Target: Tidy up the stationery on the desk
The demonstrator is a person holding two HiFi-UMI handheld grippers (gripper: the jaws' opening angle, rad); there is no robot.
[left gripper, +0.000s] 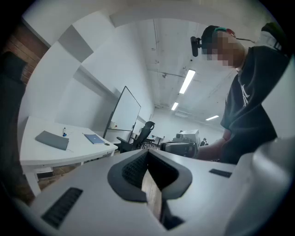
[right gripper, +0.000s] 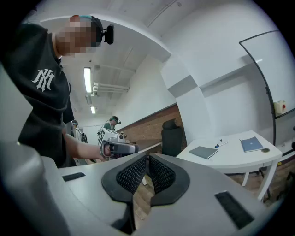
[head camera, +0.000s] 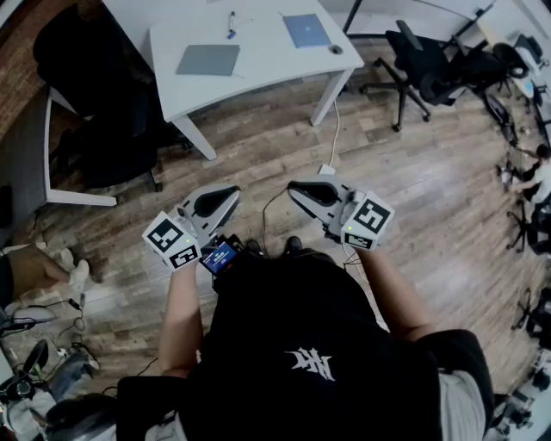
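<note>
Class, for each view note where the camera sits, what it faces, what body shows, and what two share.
Head view: on head, facing down; forearms, left gripper, right gripper.
Left gripper view: along shut jaws; desk left, torso right.
Right gripper view: along shut jaws; torso left, desk right.
Gripper views share the desk.

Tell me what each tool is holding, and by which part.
Nothing. The left tool and right tool are both shut on nothing; the grey notebook and pen lie untouched on the desk.

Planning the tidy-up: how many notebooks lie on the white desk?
2. In the head view, the grey notebook lies on the left part of the desk, and the blue notebook lies toward its far right corner. None looks hidden.
</note>
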